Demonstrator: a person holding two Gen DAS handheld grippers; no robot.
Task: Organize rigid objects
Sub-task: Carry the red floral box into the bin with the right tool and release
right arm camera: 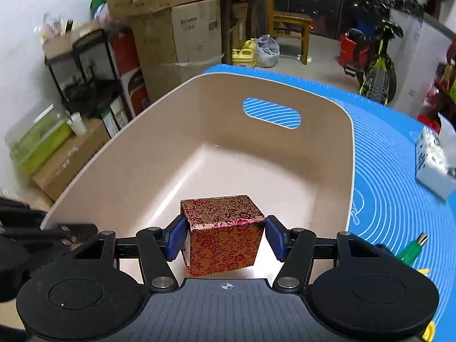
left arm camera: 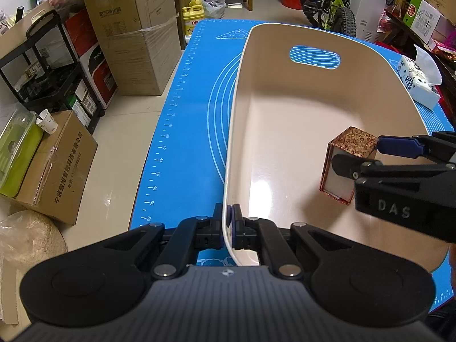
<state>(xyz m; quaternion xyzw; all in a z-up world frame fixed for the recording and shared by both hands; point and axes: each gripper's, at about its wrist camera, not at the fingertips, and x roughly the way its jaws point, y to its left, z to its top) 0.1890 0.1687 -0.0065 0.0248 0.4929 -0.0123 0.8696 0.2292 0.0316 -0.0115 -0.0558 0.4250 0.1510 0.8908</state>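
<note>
My left gripper pinched the near wall of the beige plastic tub to steady it on the blue-matted worktop. My right gripper clasped the red-and-gold floral cardboard box, hanging low inside the tub for release.

We see a blue silicone baking mat across the frame's middle. At the upper left, stacked brown cardboard boxes stand beside a black metal shelf rack. A yellow plastic jug sits at top centre, a green-framed bicycle at upper right, and a white patterned tissue pack at the right edge.
</note>
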